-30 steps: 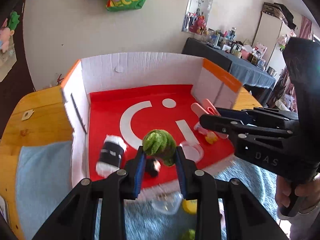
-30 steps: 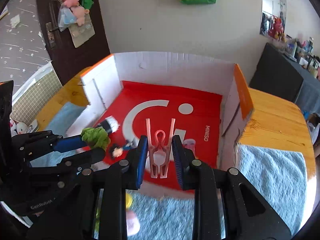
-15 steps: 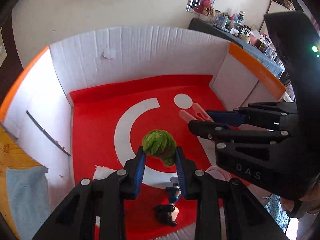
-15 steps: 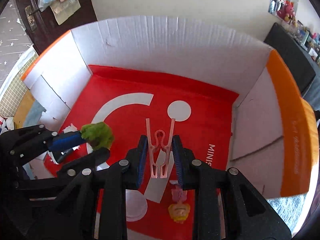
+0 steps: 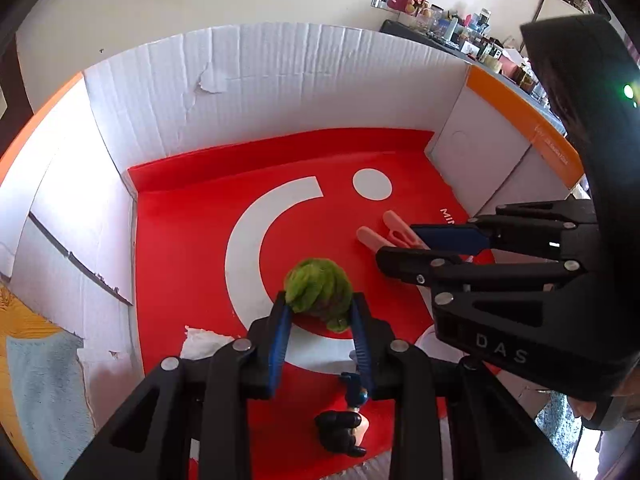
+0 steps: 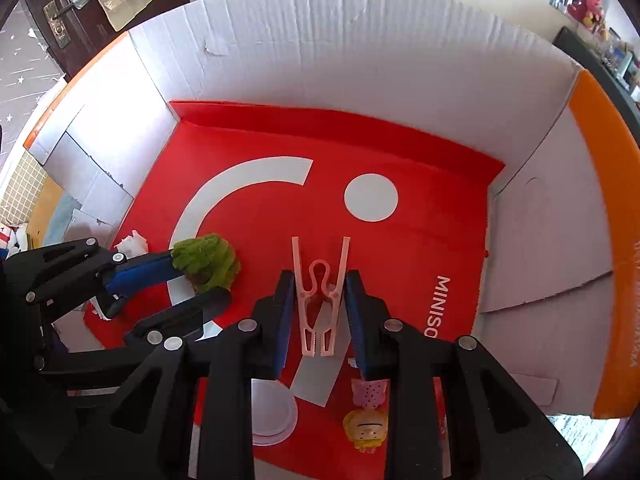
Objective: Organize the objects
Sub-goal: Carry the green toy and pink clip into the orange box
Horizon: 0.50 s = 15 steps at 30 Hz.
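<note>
left tool [image 5: 320, 332] grips green pompom [image 5: 318, 292], right tool [image 6: 318, 304] grips pink clothespin [image 6: 320, 292], both over box [image 6: 360, 60]; lower near floor, release gently onto bare red patch.

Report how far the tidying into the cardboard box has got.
Done: a yellow-haired figure, a white lid and a dark-haired figure already lie in the box. In hand: the left gripper holds a green fuzzy toy, the right gripper a pink clothespin. Left: releasing both.

Both wrist views look steeply down, close, into one box [image 5: 280, 80]
</note>
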{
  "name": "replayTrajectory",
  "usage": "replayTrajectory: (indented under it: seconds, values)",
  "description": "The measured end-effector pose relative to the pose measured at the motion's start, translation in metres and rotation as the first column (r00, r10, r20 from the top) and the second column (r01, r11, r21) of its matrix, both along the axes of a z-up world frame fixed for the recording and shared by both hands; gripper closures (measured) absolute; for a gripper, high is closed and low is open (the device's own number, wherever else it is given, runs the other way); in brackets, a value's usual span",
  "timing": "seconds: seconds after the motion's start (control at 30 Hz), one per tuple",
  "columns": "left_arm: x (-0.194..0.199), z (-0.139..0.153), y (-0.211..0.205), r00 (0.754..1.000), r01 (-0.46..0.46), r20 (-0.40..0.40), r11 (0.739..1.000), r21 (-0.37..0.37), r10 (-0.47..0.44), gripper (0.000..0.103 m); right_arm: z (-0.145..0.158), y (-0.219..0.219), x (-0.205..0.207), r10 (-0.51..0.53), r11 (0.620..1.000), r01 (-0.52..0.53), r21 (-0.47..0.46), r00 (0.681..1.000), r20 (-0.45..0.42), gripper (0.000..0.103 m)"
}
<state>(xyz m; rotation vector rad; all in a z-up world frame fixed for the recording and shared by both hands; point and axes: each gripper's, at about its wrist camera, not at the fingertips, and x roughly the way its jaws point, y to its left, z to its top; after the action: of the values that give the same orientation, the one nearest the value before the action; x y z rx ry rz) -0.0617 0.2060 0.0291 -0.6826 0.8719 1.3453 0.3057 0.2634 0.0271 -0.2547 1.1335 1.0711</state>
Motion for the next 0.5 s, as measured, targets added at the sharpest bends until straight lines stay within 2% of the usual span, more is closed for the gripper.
replayTrajectory:
  seconds: [0.4,0.5]
  values:
    - [-0.004,0.004,-0.003,1.0,-0.004,0.021,1.0,-0.005,0.004,0.072,0.005,-0.009,-0.008,0.0,1.0,0.0,-0.011,1.0,-0.009,0.078]
    - [-0.005,0.005,-0.003,1.0,-0.004,0.023,1.0,-0.003,0.004,0.071,0.007,0.002,0.006,0.001,1.0,-0.001,-0.014,1.0,-0.01,0.078]
